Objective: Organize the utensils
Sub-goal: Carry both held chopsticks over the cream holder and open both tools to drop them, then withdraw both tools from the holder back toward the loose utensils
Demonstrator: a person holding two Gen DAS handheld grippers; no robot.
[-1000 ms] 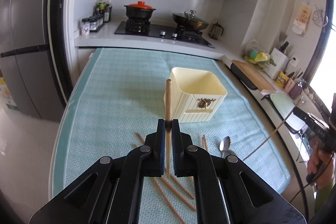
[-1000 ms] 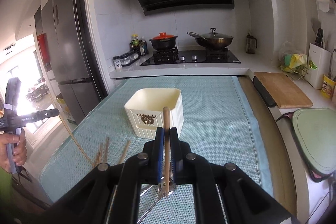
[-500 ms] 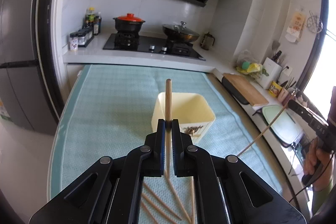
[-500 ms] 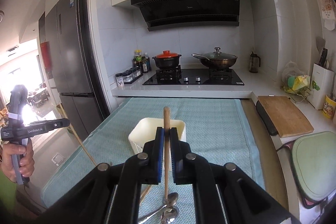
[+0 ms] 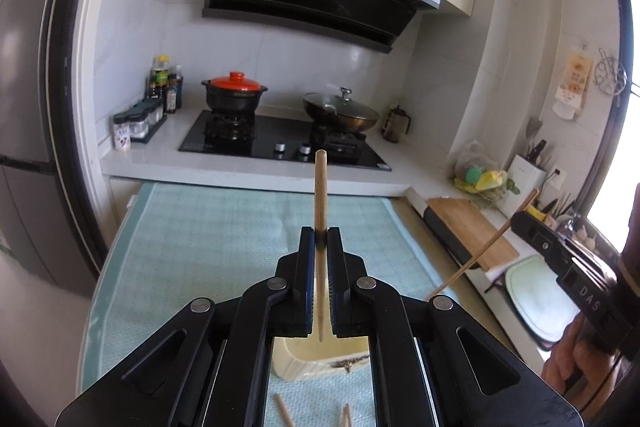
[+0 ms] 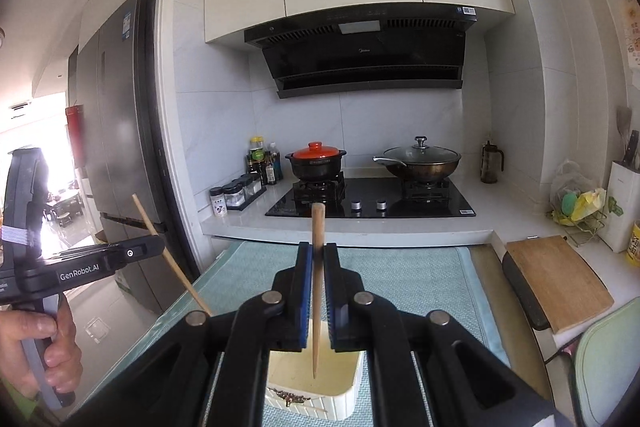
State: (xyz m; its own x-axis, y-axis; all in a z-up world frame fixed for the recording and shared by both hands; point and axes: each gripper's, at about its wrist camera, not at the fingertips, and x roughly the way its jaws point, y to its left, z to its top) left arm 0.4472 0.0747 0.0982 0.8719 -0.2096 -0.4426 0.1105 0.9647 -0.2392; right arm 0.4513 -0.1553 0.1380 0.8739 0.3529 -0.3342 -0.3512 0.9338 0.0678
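Note:
My left gripper [image 5: 320,233] is shut on a wooden chopstick [image 5: 320,195], held upright with its thin tip pointing down over the cream utensil box [image 5: 316,359]. My right gripper [image 6: 318,249] is shut on another wooden chopstick [image 6: 318,227], tip down over the same box [image 6: 316,381]. Each gripper shows in the other's view: the right one [image 5: 516,219] with its chopstick [image 5: 480,255], the left one [image 6: 160,241] with its chopstick [image 6: 168,259]. Loose chopsticks [image 5: 284,411] lie on the teal mat [image 5: 180,251] below the box.
Beyond the mat is a counter with a hob [image 6: 372,201], a red-lidded pot [image 6: 316,161] and a lidded wok [image 6: 420,163]. A wooden cutting board [image 6: 556,279] and a pale green tray [image 6: 608,359] lie to the right. A fridge [image 6: 116,147] stands left.
Both grippers have risen and tilted up with their chopsticks; the box has slid from the middle of each view to beneath the fingers.

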